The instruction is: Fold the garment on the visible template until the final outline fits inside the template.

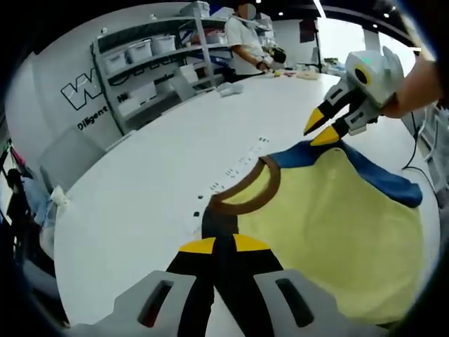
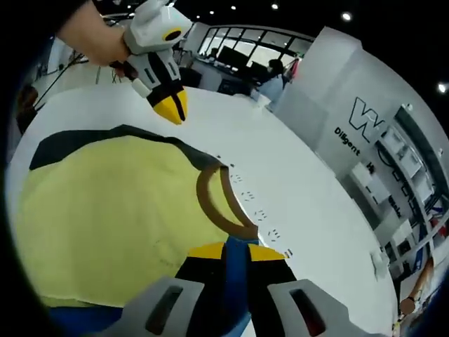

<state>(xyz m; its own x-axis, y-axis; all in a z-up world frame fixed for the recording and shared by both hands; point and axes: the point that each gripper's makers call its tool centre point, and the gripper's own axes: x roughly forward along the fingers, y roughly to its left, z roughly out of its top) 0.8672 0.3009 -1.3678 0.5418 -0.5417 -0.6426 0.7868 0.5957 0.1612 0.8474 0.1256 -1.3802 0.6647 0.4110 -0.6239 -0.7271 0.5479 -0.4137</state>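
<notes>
Yellow-tipped jaws of the left gripper are sitting nearly closed at the bottom of the left gripper view, pinching the dark shoulder strip of the shirt just left of the brown collar. That shirt is lying flat on the white counter, yellow body spreading right, blue sleeve trailing at the far side. Small black marks are running in a row on the counter just beyond the collar. Right gripper is coming in from the upper right, held by a hand, its jaws pressed together at the blue shoulder edge; cannot tell from here if cloth is between them. Far back, shelves with bins are standing against the wall and a person is standing at the counter's far end.

Right gripper view: a dark sleeve is lying at the far left and the yellow body is filling the left half. Left gripper is hanging at top, a hand gripping it, tips together and just off the cloth. Right gripper's own jaws at the bottom are nearly closed on the blue shoulder next to the collar. Marks are running along the counter just right of the collar.
</notes>
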